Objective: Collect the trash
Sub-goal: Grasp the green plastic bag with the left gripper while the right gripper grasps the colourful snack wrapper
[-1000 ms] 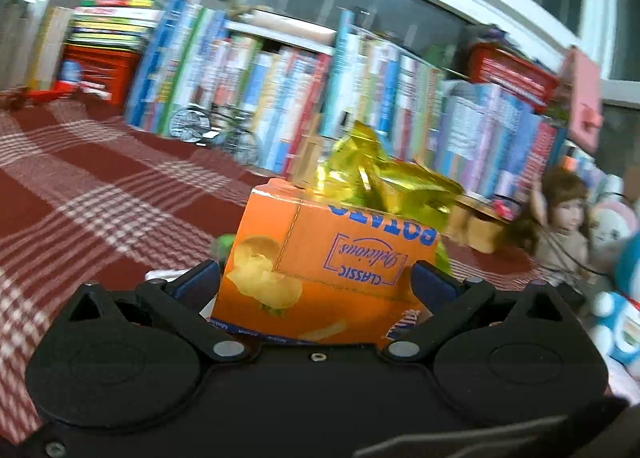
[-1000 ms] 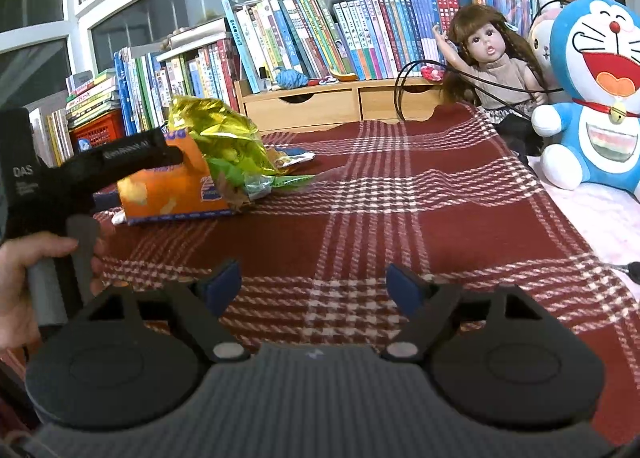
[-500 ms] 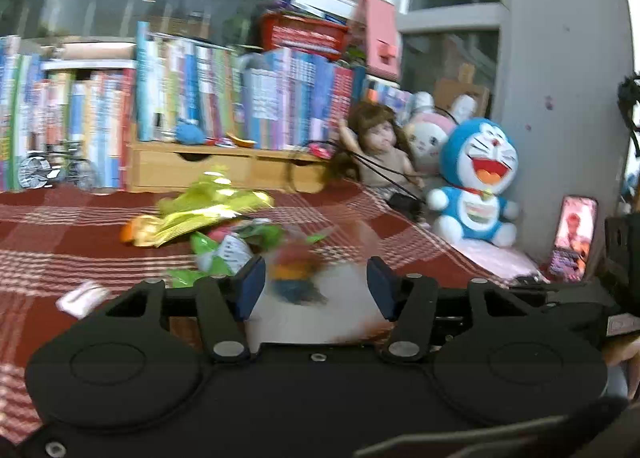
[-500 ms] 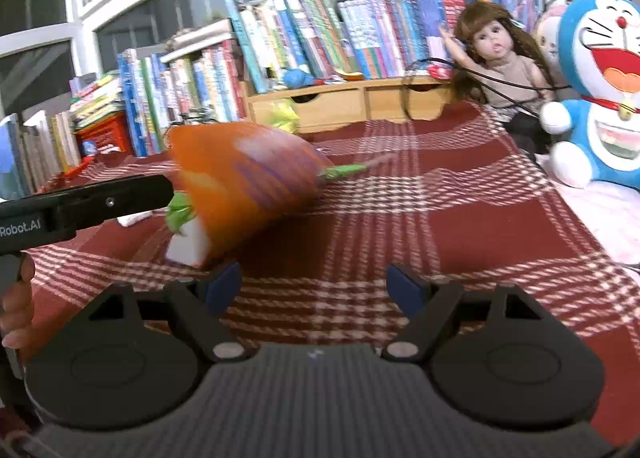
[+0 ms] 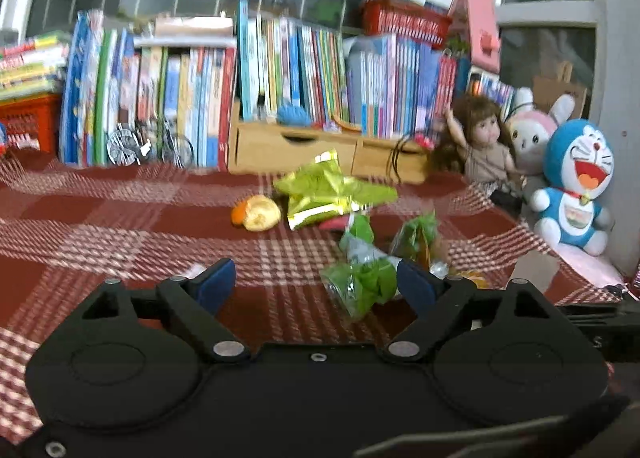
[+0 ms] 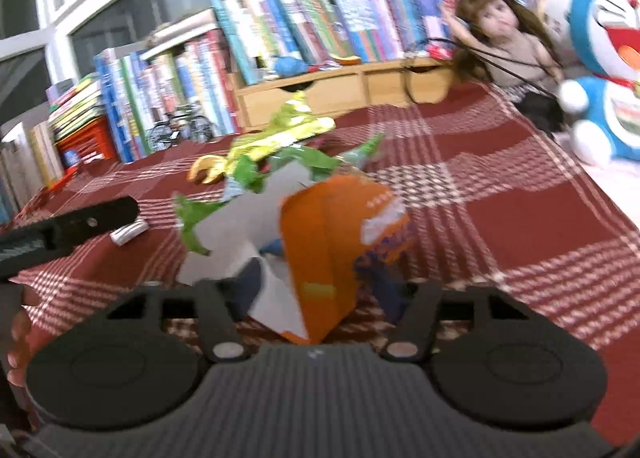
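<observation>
An orange potato-snack box (image 6: 332,250), tilted with a white flap hanging open, sits between the fingers of my right gripper (image 6: 318,294). The jaws have narrowed onto it, though the view is blurred. My left gripper (image 5: 316,284) is open and holds nothing; crumpled green wrappers (image 5: 360,282) lie on the cloth by its right finger. Farther off lie a yellow-green foil bag (image 5: 328,193) and an orange peel piece (image 5: 258,211). In the right wrist view the left gripper (image 6: 80,225) shows as a black bar at left, with green wrappers (image 6: 256,173) behind the box.
A red plaid cloth (image 5: 100,225) covers the surface. Books (image 5: 280,69) and a wooden drawer unit (image 5: 296,145) line the back. A doll (image 5: 480,145) and plush toys (image 5: 576,185) sit at the right. A small white wrapper (image 6: 128,232) lies at the left.
The orange box has left my left gripper, which has opened and swung right. The box now sits between my right gripper's fingers, which have narrowed.
</observation>
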The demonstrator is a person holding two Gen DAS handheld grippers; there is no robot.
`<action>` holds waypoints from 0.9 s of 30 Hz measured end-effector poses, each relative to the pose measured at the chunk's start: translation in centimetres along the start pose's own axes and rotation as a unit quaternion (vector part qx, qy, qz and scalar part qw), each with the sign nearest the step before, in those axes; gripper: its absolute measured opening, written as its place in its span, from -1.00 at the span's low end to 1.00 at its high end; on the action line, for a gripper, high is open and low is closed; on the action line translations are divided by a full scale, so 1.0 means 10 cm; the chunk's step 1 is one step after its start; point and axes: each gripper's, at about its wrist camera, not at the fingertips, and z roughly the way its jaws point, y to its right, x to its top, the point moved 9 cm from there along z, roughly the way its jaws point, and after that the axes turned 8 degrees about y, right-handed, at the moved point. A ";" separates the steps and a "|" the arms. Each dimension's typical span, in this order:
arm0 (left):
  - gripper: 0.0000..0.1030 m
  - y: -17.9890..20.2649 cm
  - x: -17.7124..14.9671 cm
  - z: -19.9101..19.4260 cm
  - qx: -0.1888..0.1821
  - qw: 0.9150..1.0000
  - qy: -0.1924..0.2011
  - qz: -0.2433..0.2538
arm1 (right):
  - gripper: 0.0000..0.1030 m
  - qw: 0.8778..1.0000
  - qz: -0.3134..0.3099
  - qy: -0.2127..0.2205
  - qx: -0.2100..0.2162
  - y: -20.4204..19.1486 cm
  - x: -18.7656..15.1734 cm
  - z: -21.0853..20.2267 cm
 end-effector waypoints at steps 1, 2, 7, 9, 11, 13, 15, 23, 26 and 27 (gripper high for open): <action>0.66 0.01 -0.03 0.05 0.000 1.000 -0.007 -0.005 | -0.27 1.000 0.002 -0.002 -0.006 0.04 -0.01 0.00; 0.66 0.01 -0.05 0.13 0.000 1.000 -0.016 -0.012 | -0.49 1.000 0.005 -0.004 -0.012 0.09 -0.02 -0.01; 0.63 0.07 -0.13 0.42 0.000 0.998 -0.042 -0.037 | -0.25 0.998 -0.021 0.003 -0.051 0.28 0.02 -0.13; 0.60 0.10 -0.16 0.50 0.002 0.998 -0.050 -0.038 | 0.38 0.997 -0.033 0.026 -0.064 0.34 0.08 -0.22; 0.55 0.10 -0.21 0.61 0.008 0.997 -0.068 -0.041 | 0.50 0.995 -0.046 0.055 -0.067 0.32 0.18 -0.34; 0.34 0.10 -0.26 0.71 0.006 0.995 -0.086 -0.055 | 0.50 0.991 -0.068 0.088 -0.074 0.25 0.29 -0.46; -0.14 0.12 -0.26 0.75 -0.010 0.994 -0.087 -0.071 | 0.39 0.988 -0.083 0.117 -0.063 0.13 0.38 -0.56; -0.52 0.13 -0.06 0.43 0.000 0.999 -0.031 -0.023 | -0.33 0.985 -0.123 0.117 0.015 -0.41 0.34 -0.58; -0.53 0.08 0.00 0.27 0.003 0.999 -0.022 -0.030 | -0.30 0.992 -0.104 0.071 -0.015 -0.31 0.30 -0.29; -0.53 0.06 0.01 0.22 0.002 0.999 -0.018 -0.031 | -0.26 0.994 -0.092 0.059 -0.026 -0.26 0.28 -0.19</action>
